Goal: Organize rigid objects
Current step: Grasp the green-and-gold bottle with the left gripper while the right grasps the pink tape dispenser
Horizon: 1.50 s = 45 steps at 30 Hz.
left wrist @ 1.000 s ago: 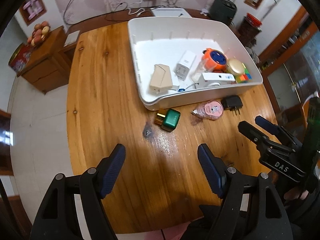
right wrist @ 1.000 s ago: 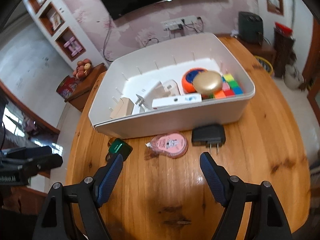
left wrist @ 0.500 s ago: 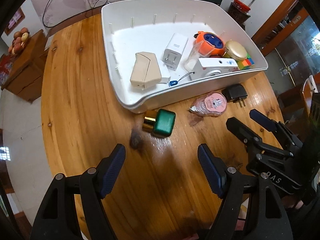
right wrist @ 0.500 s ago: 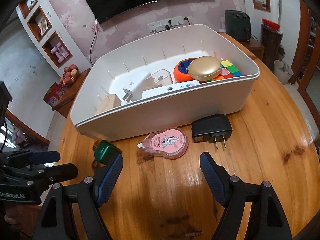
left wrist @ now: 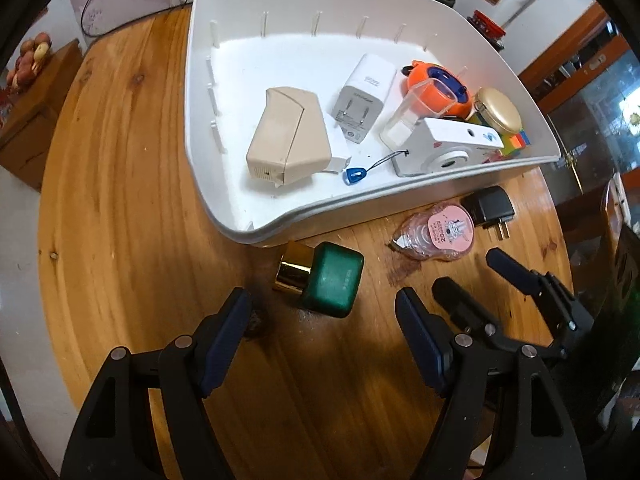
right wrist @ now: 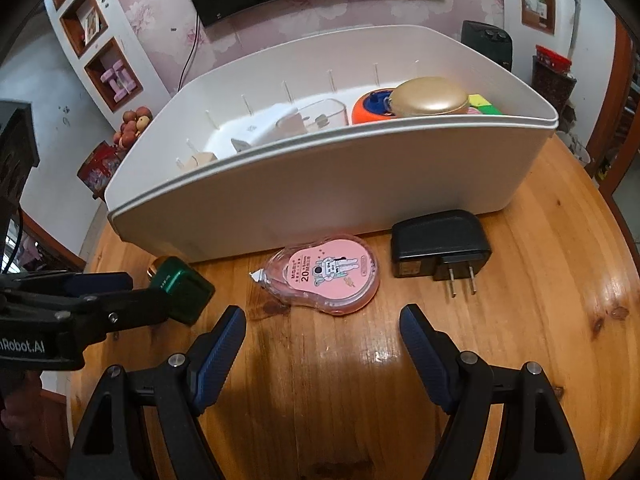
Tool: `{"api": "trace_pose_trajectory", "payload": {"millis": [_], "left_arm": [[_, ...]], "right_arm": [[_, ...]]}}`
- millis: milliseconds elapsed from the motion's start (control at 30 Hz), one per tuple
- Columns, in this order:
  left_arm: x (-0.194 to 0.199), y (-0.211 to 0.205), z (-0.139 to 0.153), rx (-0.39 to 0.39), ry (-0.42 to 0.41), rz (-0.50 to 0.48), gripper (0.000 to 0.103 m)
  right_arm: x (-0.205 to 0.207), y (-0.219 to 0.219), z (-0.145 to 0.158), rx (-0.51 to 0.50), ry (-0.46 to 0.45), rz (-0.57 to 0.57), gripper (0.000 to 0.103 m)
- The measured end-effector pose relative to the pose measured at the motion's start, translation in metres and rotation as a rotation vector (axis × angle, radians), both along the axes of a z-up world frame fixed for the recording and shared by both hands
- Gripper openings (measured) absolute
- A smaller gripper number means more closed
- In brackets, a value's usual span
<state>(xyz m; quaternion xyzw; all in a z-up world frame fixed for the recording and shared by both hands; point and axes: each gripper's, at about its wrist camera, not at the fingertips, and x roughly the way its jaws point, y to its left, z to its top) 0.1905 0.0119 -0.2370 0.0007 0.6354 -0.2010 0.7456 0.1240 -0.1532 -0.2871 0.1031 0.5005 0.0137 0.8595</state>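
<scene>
Three things lie loose on the table (left wrist: 120, 200), all just outside the near wall of the white bin (left wrist: 320, 216): a green bottle (left wrist: 324, 278) with a gold cap, a pink tape dispenser (right wrist: 324, 276) and a black charger (right wrist: 438, 246) with its prongs pointing away from the bin. The bin already holds a beige case (left wrist: 286, 134), a white plug (left wrist: 366, 96), a toy camera (left wrist: 448, 146), an orange toy, a gold-lidded tin and a colour cube, so the sorting looks mostly done. The left claw (left wrist: 322, 320) hangs wide and empty with the bottle lying on its side just ahead of its fingers, probably lined up to straddle it. The right claw (right wrist: 322, 332) is likewise wide and empty, facing the dispenser, which lies flat and close enough to the bin for a short lift over the wall.
</scene>
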Motion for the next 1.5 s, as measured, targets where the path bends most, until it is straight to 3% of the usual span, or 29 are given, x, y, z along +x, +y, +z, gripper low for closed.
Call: {"api": "trace_pose_trajectory", "payload": {"millis": [833,1167,1500], "left_arm": [[0.020,-0.002,-0.018,-0.015,0.039,0.128,0.076],[0.020,0.002,-0.019,-0.062,0.072,0.137,0.059],[0.021,0.005,-0.020,-0.097,0.096,0.166,0.059]], "right_arm": [[0.011,0.015,-0.019,-0.088,-0.065,0.020,0.082],[0.015,0.031,-0.025,-0.204,-0.067,0.054,0.086],[0.016,0.034,-0.025,-0.205,-0.078,0.046,0.086]]}}
